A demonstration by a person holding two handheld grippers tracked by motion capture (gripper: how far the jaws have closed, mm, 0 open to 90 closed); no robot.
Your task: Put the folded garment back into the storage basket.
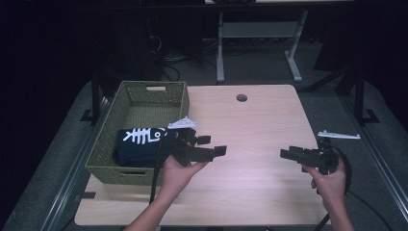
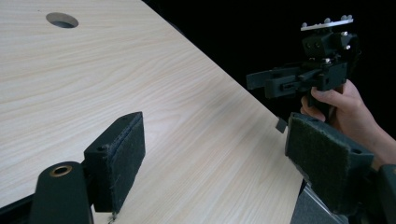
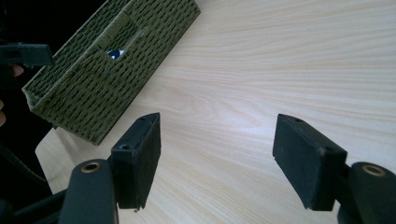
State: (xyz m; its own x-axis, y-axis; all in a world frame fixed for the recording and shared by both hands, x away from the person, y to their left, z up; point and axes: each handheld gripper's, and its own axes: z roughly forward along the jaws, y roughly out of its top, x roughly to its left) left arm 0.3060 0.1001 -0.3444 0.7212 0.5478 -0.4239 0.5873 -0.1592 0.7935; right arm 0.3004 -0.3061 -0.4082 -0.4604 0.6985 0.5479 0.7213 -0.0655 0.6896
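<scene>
A: Nearest the camera, what are the hands doing?

B: In the high view the left gripper point(image 1: 211, 146) is hovering over the worktop point(image 1: 250, 120), just beside the basket's near right corner, lying in an upturned palm. Its jaws are standing wide apart with nothing between them; in the left gripper view the two felt pads point(image 2: 120, 158) are framing bare wood.

A: And the other one?

B: The right gripper point(image 1: 288, 154) is hanging over the worktop's right side, well apart from the left, its jaws pointing towards the middle. They are released too: the right gripper view is showing the pads point(image 3: 140, 156) spread, with plain wood grain between them.

A: Are the two grippers facing each other?

B: Roughly. The left gripper view is catching the right hand point(image 2: 341, 105) holding its gripper beyond the worktop's edge.

A: Where is the thing being handled?

B: A folded dark cloth point(image 1: 139, 144) with a white fishbone print is lying inside the green woven basket point(image 1: 144, 98), in its near half. The basket is sitting on the worktop's left side, overhanging the left edge a little.

A: Anything farther back?

B: A round cable hole point(image 1: 241, 97) is sitting near the worktop's far edge, and behind that a white table frame point(image 1: 260, 33) is standing on the floor.
</scene>
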